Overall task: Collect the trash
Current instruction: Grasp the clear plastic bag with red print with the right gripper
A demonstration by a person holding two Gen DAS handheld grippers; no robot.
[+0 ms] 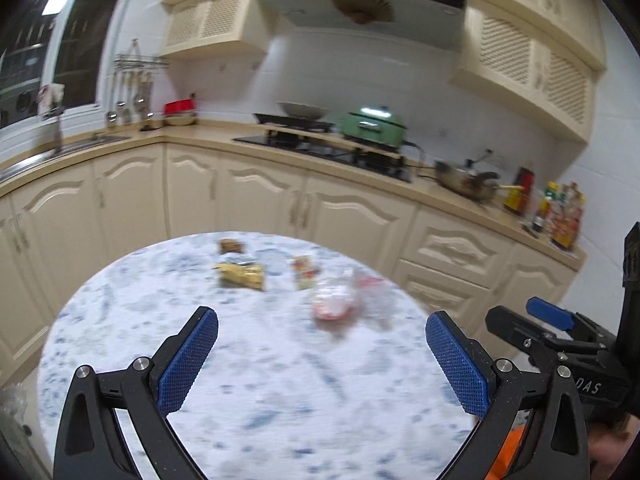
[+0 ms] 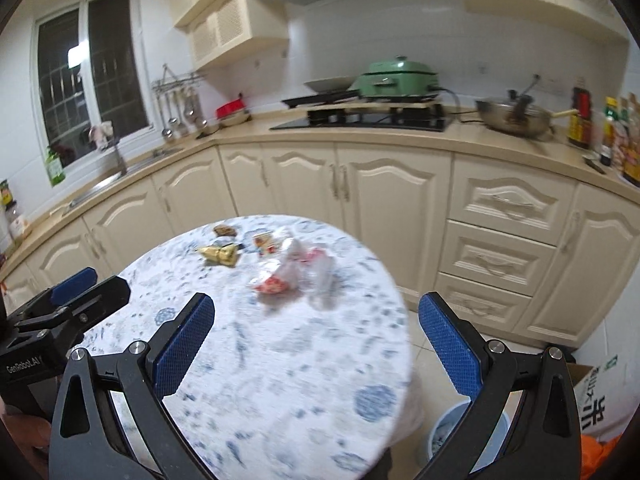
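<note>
Both pairs of blue-padded tongs spread wide, empty: left tongs (image 1: 322, 364), right tongs (image 2: 316, 354). Hovering above round white bench with blue pattern (image 2: 280, 360). Far side: blurred trash — yellow crumpled wrapper (image 2: 218, 254), clear plastic bag with red print (image 2: 290, 276), small brown packet (image 1: 231, 246). Labels unreadable. Pale blue bin (image 2: 444, 436) half hidden below right.

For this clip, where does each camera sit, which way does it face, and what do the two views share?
Left wrist: on the left gripper, facing the round table and kitchen counter; the right gripper shows at the right edge.
Right wrist: on the right gripper, facing the same way; the left gripper shows at left, a bin below.
Shared: table, wrappers, green pot.
</note>
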